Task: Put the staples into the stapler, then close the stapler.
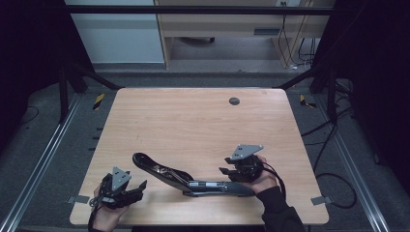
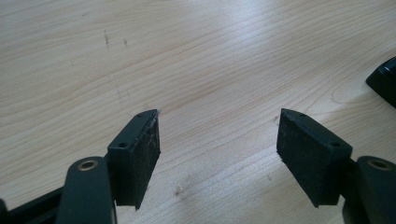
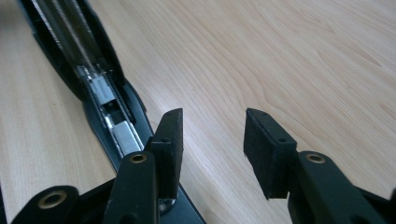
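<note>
Right gripper (image 1: 227,172) sits at the near right of the table (image 1: 193,116), jaws partly apart with bare wood between the pads, gripping nothing. Its left pad is just beside the stapler (image 1: 188,178), maybe touching its base; hard to tell from the right gripper view. Stapler lies swung open, flat on the table between both hands, metal staple channel (image 3: 109,109) facing up, one arm pointing toward the left gripper (image 1: 140,186). Left gripper rests at the near left corner, jaws wide, empty, stapler tip (image 2: 385,81) near it.
</note>
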A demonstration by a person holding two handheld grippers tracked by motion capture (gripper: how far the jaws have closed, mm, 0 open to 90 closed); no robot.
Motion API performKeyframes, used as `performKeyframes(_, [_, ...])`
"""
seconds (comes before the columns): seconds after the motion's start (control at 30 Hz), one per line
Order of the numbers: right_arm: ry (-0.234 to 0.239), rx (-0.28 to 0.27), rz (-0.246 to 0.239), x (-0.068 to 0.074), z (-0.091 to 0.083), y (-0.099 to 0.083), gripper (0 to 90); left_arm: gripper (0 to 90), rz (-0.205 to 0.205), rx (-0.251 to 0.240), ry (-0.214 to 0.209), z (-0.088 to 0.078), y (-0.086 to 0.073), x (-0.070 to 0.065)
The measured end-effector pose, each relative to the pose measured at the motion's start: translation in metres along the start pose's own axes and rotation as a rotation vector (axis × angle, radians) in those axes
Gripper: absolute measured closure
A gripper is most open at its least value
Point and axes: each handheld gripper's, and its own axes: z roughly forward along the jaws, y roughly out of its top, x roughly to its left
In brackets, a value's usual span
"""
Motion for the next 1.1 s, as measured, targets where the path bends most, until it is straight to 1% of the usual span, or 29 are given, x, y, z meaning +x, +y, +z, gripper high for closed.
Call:
performKeyframes(0.1, [-0.034, -0.047, 0.019, 0.0, -0.006, -0.005, 56.1, 29.4, -0.003, -0.002, 0.0, -0.001, 0.0, 0.0])
performKeyframes(0.23, [-0.077, -0.052, 0.044, -0.001, -0.013, -0.013, 52.1, 29.4, -0.009, -0.01, -0.001, -0.002, 0.0, 0.001])
performKeyframes(0.33, [-0.105, -0.051, 0.061, -0.004, -0.019, -0.018, 52.3, 29.4, -0.018, -0.021, -0.006, -0.004, 0.0, 0.001])
performKeyframes(0.43, [-0.119, -0.075, 0.094, -0.005, -0.024, -0.027, 52.3, 29.5, -0.029, -0.034, -0.015, -0.005, 0.0, 0.002])
performKeyframes(0.53, [-0.152, -0.061, 0.116, -0.008, -0.028, -0.037, 52.8, 29.5, -0.037, -0.048, -0.02, -0.007, 0.0, 0.003])
performKeyframes(0.63, [-0.183, -0.063, 0.149, -0.011, -0.033, -0.047, 52.8, 29.5, -0.042, -0.069, -0.025, -0.01, 0.001, 0.003])
performKeyframes(0.7, [-0.206, -0.06, 0.175, -0.012, -0.035, -0.052, 52.8, 29.5, -0.044, -0.086, -0.026, -0.013, 0.002, 0.002])
performKeyframes(0.73, [-0.223, -0.059, 0.198, -0.012, -0.036, -0.056, 52.8, 29.5, -0.043, -0.094, -0.024, -0.014, 0.002, 0.002])
performKeyframes(0.8, [-0.229, -0.058, 0.212, -0.012, -0.037, -0.061, 52.9, 29.4, -0.046, -0.108, -0.027, -0.016, 0.003, 0.001])
performKeyframes(0.83, [-0.235, -0.049, 0.217, -0.011, -0.038, -0.063, 52.9, 29.3, -0.046, -0.114, -0.028, -0.017, 0.003, 0.001])
performKeyframes(0.93, [-0.244, -0.04, 0.231, -0.01, -0.038, -0.07, 52.7, 29.0, -0.062, -0.124, -0.041, -0.019, 0.004, 0.0])
performKeyframes(0.97, [-0.246, -0.039, 0.243, -0.009, -0.039, -0.072, 52.7, 29.0, -0.066, -0.128, -0.045, -0.019, 0.004, -0.001])
performKeyframes(1.03, [-0.242, -0.032, 0.253, -0.009, -0.04, -0.076, 52.9, 28.7, -0.067, -0.141, -0.048, -0.022, 0.005, -0.001])
performKeyframes(1.07, [-0.242, -0.032, 0.258, -0.009, -0.041, -0.077, 52.9, 28.5, -0.075, -0.145, -0.056, -0.023, 0.006, -0.001])
performKeyframes(1.1, [-0.243, -0.027, 0.26, -0.009, -0.042, -0.079, 54.0, 28.5, -0.073, -0.149, -0.06, -0.024, 0.006, -0.001])
